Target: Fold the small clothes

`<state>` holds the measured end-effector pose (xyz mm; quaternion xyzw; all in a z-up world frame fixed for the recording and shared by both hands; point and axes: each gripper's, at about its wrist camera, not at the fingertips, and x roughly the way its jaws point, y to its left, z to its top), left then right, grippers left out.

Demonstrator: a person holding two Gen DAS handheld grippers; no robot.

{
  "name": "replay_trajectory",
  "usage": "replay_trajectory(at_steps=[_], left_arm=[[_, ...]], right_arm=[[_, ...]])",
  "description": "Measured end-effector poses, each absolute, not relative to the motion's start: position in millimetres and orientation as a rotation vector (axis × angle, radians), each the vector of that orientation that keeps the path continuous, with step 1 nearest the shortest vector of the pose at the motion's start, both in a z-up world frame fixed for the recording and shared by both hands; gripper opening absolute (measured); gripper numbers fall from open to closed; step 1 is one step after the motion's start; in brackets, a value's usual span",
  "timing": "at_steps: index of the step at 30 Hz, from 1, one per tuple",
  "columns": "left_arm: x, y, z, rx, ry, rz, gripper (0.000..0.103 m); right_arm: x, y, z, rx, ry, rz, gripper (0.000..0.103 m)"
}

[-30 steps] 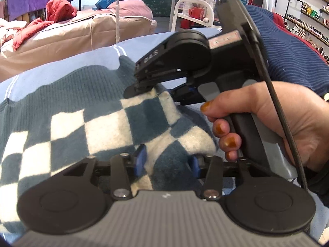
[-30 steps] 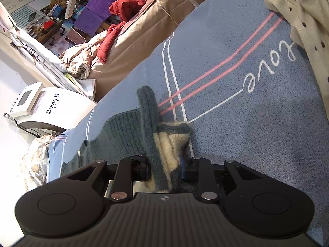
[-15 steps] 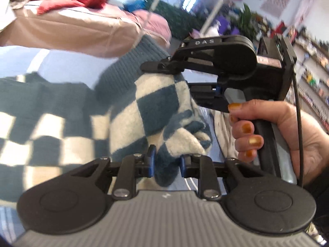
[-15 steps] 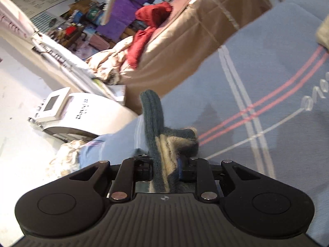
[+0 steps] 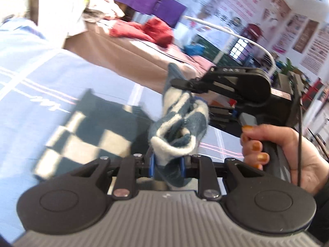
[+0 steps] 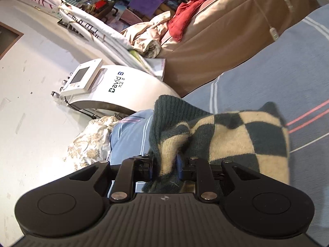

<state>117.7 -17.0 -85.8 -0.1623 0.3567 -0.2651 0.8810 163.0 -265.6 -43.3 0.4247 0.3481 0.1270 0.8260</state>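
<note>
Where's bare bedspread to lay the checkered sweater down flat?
Free: the blue bedspread between the tan cushion and the checkered sweater, around the white and pink stripes. Crowded: the near strip, where the left gripper and right gripper both pinch the sweater, and the cushion with the red garment.

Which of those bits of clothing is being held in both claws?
The blue-and-cream checked knit: the left gripper and right gripper both pinch it. The red garment lies untouched on the brown couch.

left view: bed sheet (image 5: 30, 65) motion-blurred | wall posters (image 5: 242, 6) unreadable | right view: sweater (image 6: 246, 135) edge smeared
</note>
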Motion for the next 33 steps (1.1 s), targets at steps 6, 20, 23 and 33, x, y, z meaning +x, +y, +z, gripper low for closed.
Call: replay_trajectory(at_steps=[6, 20, 23, 33], left_arm=[[129, 25, -88, -0.340, 0.729, -0.451, 0.022], [142, 71, -114, -0.344, 0.802, -0.338, 0.023], [145, 72, -121, -0.333, 0.822, -0.318, 0.025], [150, 72, -134, -0.302, 0.862, -0.277, 0.028]], right_arm=[[181, -224, -52, 0.897, 0.768, 0.318, 0.037], [197, -169, -83, 0.796, 0.856, 0.326, 0.038], [199, -165, -90, 0.781, 0.870, 0.319, 0.041], [204, -152, -102, 0.755, 0.884, 0.330, 0.049]])
